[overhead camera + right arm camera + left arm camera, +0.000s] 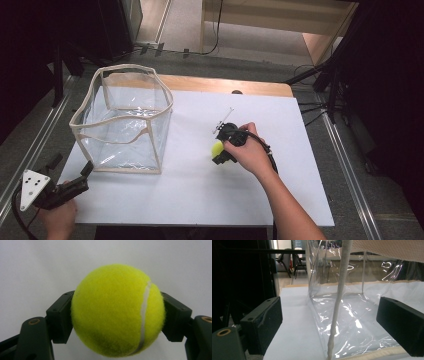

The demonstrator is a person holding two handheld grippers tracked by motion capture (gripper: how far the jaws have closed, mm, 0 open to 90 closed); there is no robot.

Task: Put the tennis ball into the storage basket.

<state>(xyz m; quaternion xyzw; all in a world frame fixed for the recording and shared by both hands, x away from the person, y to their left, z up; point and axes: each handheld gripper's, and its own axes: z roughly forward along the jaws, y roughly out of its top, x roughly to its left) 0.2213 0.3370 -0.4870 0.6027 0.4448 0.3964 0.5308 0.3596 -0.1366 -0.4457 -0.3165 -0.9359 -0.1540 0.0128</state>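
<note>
A yellow tennis ball (pixel 217 148) (pixel 117 311) sits between the jaws of my right gripper (pixel 220 150) (pixel 117 317), which is shut on it at the middle of the white table (pixel 200 190). A clear plastic bag with cream trim (pixel 125 120) (pixel 342 315) stands upright and open-topped at the table's left. My left gripper (pixel 75 172) (pixel 329 322) is open near the table's front left corner, its jaws pointing at the bag's near corner and standing on either side of its cream seam without touching it.
The table's wooden back edge (pixel 225 85) shows behind the white board. Metal rails (pixel 345 165) run along both sides. Cables and dark stands (pixel 320 75) lie on the floor beyond the far right corner.
</note>
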